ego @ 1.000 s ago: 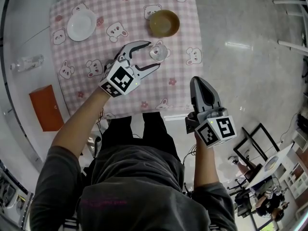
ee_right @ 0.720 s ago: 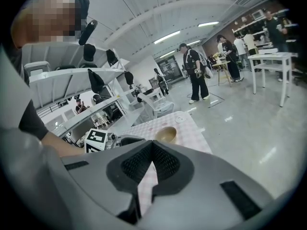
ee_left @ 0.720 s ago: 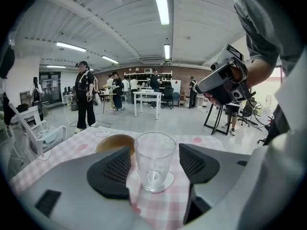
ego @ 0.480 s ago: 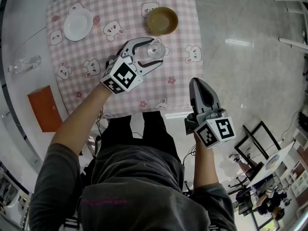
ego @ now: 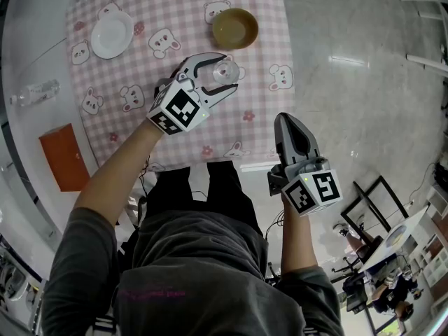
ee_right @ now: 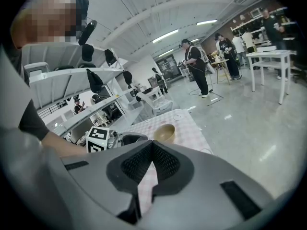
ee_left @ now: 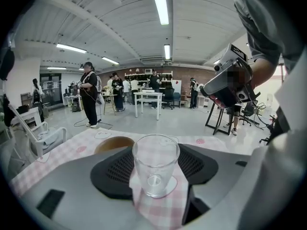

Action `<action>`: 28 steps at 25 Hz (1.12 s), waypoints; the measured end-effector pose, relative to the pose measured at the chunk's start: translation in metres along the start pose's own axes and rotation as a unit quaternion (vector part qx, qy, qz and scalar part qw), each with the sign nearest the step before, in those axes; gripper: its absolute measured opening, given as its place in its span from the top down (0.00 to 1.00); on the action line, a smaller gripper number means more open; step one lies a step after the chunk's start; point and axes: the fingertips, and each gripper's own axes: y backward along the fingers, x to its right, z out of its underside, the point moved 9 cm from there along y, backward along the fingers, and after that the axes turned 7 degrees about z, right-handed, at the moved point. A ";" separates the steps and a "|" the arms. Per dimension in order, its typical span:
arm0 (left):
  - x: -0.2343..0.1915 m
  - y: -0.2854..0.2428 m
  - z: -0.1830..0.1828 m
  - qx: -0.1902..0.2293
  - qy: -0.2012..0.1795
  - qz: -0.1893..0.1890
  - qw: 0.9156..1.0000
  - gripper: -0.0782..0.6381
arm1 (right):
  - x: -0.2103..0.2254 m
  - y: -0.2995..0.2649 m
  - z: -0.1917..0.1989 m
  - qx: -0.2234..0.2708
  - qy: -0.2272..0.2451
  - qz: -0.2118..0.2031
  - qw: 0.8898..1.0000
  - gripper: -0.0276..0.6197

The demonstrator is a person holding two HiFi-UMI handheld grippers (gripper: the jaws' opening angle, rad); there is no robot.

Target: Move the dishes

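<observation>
On table [ego: 196,5], glass [ee_left: 155,159] btwn left hand-held gripper's [ee_left: 156,172] just-closing jaws.

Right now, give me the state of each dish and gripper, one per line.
left gripper: open, jaws have just been closing round the glass
glass: upright, empty, standing on the tablecloth
right gripper: shut, empty
brown bowl: upright, empty
white plate: flat, empty

Clear smooth glass tumbler [ee_left: 155,171] between matt, ribbed black pads [ee_left: 112,172] of the left tongs [ee_left: 156,152], smooth grey plastic shells. Underneath, soft pink checked cloth tablecloth [ego: 175,19]. Beyond the tips, glossy brown bowl [ego: 235,28].
</observation>
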 end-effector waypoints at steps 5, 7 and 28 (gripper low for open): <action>0.003 -0.001 0.001 0.003 0.005 0.000 1.000 0.51 | 0.001 0.001 0.001 -0.004 -0.002 -0.001 1.000 0.95; 0.005 -0.002 0.003 0.004 0.004 -0.002 1.000 0.51 | 0.002 0.001 0.005 -0.003 -0.003 -0.001 1.000 0.95; 0.003 0.053 0.009 0.017 0.039 -0.044 0.998 0.51 | -0.034 -0.022 -0.009 -0.014 0.047 -0.034 0.998 0.95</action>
